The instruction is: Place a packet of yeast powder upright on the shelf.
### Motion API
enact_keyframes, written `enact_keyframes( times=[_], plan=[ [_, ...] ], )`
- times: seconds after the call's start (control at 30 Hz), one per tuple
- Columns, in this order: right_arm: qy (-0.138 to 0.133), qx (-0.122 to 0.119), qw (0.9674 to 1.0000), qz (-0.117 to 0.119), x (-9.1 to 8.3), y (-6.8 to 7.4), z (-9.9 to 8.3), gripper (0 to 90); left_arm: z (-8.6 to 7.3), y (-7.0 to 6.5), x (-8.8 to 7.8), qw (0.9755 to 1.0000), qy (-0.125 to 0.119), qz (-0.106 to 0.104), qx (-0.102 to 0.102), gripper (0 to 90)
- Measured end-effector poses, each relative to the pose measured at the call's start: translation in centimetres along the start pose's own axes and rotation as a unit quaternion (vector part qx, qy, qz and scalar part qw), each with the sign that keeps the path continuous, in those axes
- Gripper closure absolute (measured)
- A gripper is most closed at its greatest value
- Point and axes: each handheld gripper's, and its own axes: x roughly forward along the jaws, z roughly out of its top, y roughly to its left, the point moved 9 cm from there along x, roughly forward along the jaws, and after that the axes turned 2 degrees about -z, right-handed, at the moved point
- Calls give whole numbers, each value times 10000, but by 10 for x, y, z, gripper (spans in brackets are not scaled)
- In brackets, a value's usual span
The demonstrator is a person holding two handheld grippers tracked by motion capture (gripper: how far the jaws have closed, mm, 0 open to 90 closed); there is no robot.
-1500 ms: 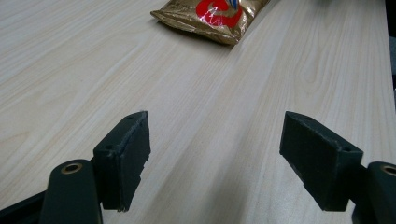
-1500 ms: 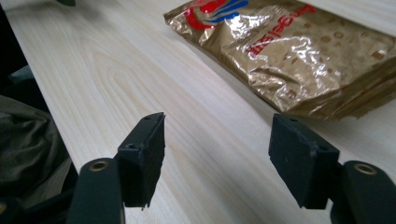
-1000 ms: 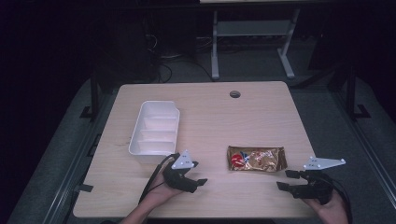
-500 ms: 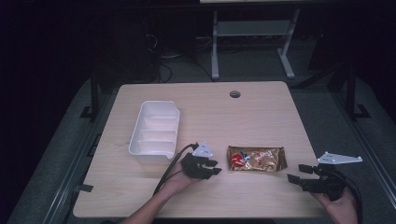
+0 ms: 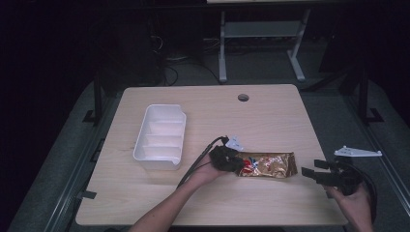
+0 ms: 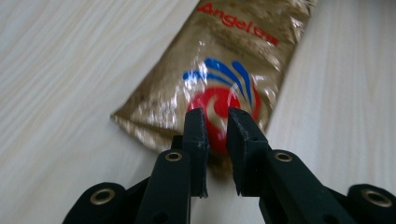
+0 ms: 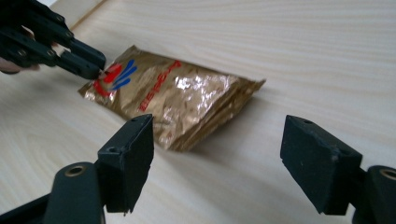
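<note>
A gold foil packet [image 5: 270, 165] with a red and blue logo lies flat on the wooden table [image 5: 251, 125], right of centre. My left gripper [image 5: 240, 166] has just been closing and is shut on the packet's [image 6: 233, 60] logo end, its jaws nearly together over the red mark [image 6: 215, 122]. In the right gripper view the left gripper [image 7: 95, 67] meets the packet [image 7: 187, 102] at its far left corner. My right gripper [image 5: 309, 173] hovers by the table's right edge, a short way from the packet's other end. Its jaws [image 7: 219, 135] have just been opening and stand wide with nothing between them.
A white tray [image 5: 159, 155] with several compartments sits left of the packet, near the left gripper's cable. A round cable hole [image 5: 243, 97] is at the table's far edge. Dark floor and a metal frame lie beyond the table.
My left gripper has moved right from beside the tray to the packet's logo end and closed there. The right gripper has drifted slightly right, toward the table's edge.
</note>
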Motion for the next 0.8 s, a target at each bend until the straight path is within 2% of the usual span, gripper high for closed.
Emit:
enact_keyframes(
  times=[0.1, 0.13, 0.2, 0.3, 0.43, 0.47, 0.5, 0.53, 0.63, 0.8],
  plan=[
    [-17, 15, 10000, -23, 6, -1, 8, 254, 9, 1, 7, 9999, 34, 64, 77, 782],
    [22, 49, 10000, -28, 14, -4, 11, 253, 10, 2, 8, 9998, 56, 110, 123, 782],
    [34, 92, 10000, -11, 16, -5, 12, 253, 12, 3, 10, 9999, 44, 123, 81, 782],
    [121, 290, 9995, 89, 28, -5, 14, 253, 12, 3, 11, 9999, 25, 134, 101, 783],
    [332, 338, 9989, 3, 43, -1, 6, 271, 12, 3, 12, 9999, -12, 123, 64, 783],
    [304, 508, 9982, -15, 46, -2, 3, 278, 12, 3, 12, 9999, -12, 124, 71, 783],
    [304, 508, 9982, -15, 46, -2, 3, 278, 12, 3, 12, 9999, 2, 130, 85, 783],
    [341, 673, 9972, -8, 51, -4, -2, 284, 12, 2, 12, 9999, -22, 143, 70, 783],
    [403, 673, 9969, -88, 53, -5, -5, 299, 11, 2, 12, 9998, -71, 156, 65, 783],
    [614, 713, 9956, 17, 61, -3, -11, 410, 11, 2, 12, 9998, -111, 175, 64, 783]
  ],
)
